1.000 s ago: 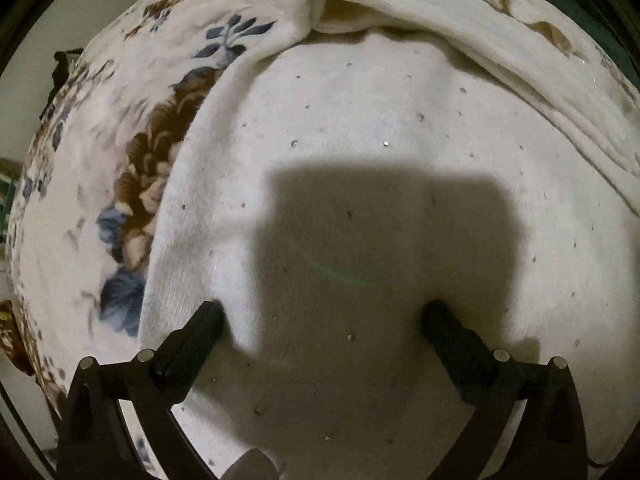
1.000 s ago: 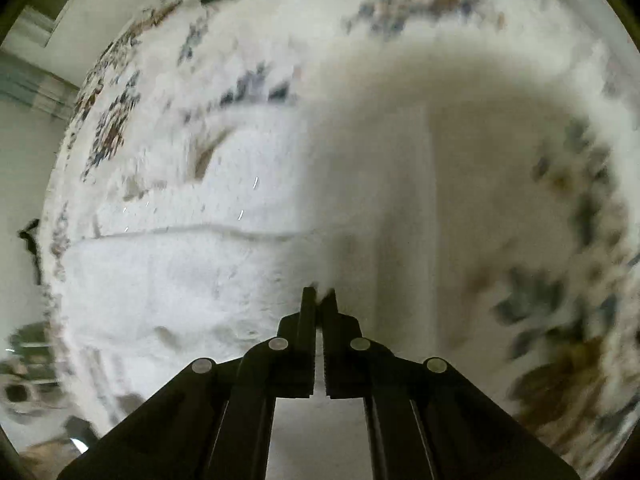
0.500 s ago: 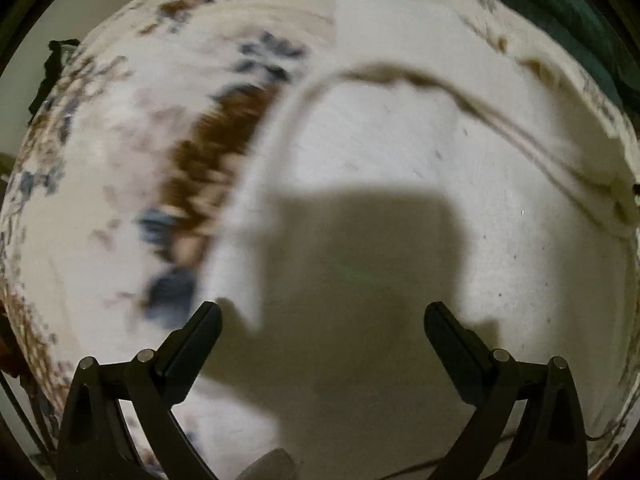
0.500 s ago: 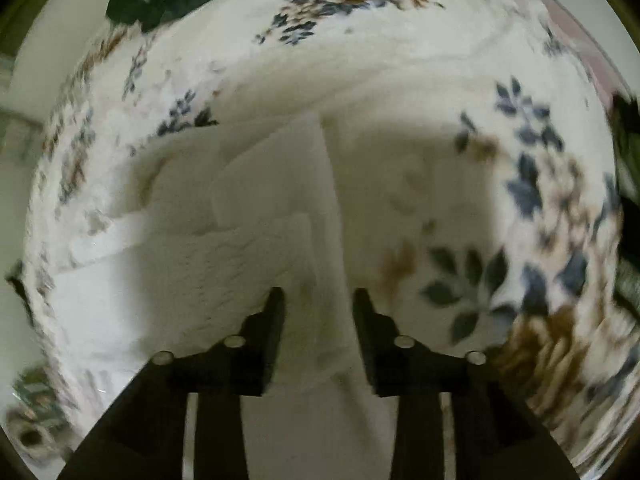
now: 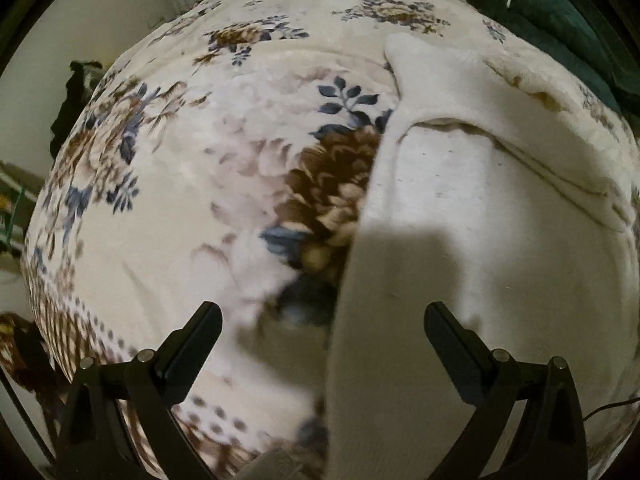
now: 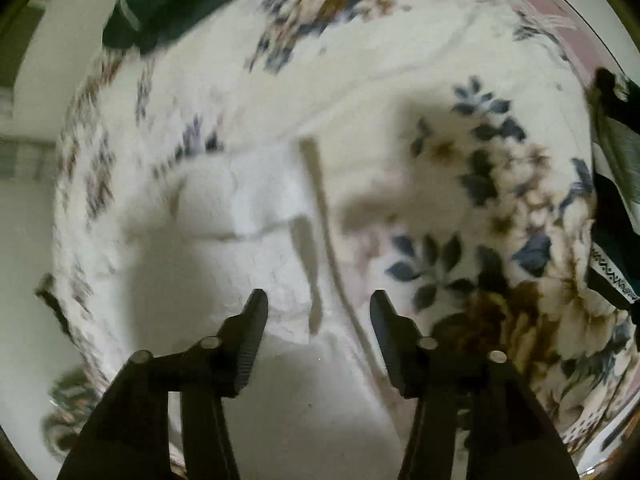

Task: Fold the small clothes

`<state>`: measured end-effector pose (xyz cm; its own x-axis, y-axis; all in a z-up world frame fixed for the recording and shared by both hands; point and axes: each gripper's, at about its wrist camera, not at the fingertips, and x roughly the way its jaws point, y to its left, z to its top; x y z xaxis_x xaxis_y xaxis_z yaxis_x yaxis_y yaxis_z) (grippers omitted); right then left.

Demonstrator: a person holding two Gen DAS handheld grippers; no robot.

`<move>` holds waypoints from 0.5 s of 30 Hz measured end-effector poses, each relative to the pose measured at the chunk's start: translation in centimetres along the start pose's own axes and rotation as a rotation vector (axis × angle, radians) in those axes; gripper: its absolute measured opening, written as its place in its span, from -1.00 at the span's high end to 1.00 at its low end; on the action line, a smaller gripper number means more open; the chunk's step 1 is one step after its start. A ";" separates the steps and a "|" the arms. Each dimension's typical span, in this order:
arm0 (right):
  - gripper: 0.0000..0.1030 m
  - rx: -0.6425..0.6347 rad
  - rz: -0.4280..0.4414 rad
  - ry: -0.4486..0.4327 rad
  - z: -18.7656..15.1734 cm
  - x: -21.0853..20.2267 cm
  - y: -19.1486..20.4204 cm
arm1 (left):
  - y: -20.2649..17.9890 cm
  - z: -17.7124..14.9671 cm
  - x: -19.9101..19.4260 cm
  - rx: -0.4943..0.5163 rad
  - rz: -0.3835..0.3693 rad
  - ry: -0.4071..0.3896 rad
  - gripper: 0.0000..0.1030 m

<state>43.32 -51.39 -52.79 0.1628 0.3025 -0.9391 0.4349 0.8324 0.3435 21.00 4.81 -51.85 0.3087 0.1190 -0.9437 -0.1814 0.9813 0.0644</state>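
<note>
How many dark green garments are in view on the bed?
1 for certain: a dark green garment at the floral blanket's far edge. Dark fabric at the right edge may be another.

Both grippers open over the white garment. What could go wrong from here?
1. The left gripper straddles the white garment edge and the floral blanket; closing could pinch both.
2. The garment is stacked in layers under the right gripper; a grasp may take only the top one and undo the fold.
</note>
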 end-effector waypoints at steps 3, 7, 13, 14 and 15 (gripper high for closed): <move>-0.08 0.028 0.028 -0.002 3.2 0.7 -0.9 | -1.6 -1.3 -0.9 -0.034 0.004 0.015 -1.00; -0.08 0.043 0.156 0.088 7.8 6.3 -0.1 | -5.0 -3.0 -1.8 -0.031 0.034 0.030 -1.00; 0.86 -0.095 0.133 0.191 10.5 13.8 2.1 | -10.8 -5.6 -5.0 -0.061 0.092 0.038 -1.00; 0.87 -0.163 0.095 0.148 10.6 13.2 2.7 | -12.2 -6.1 -5.7 -0.057 0.093 0.040 -1.00; 0.88 -0.205 0.062 0.100 10.9 12.4 2.9 | -13.1 -6.4 -6.1 -0.052 0.090 0.040 -1.00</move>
<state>56.29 -50.30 -63.39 0.0903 0.3923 -0.9154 0.2358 0.8846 0.4023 15.47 -9.74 -49.00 0.2514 0.1989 -0.9472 -0.2554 0.9576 0.1333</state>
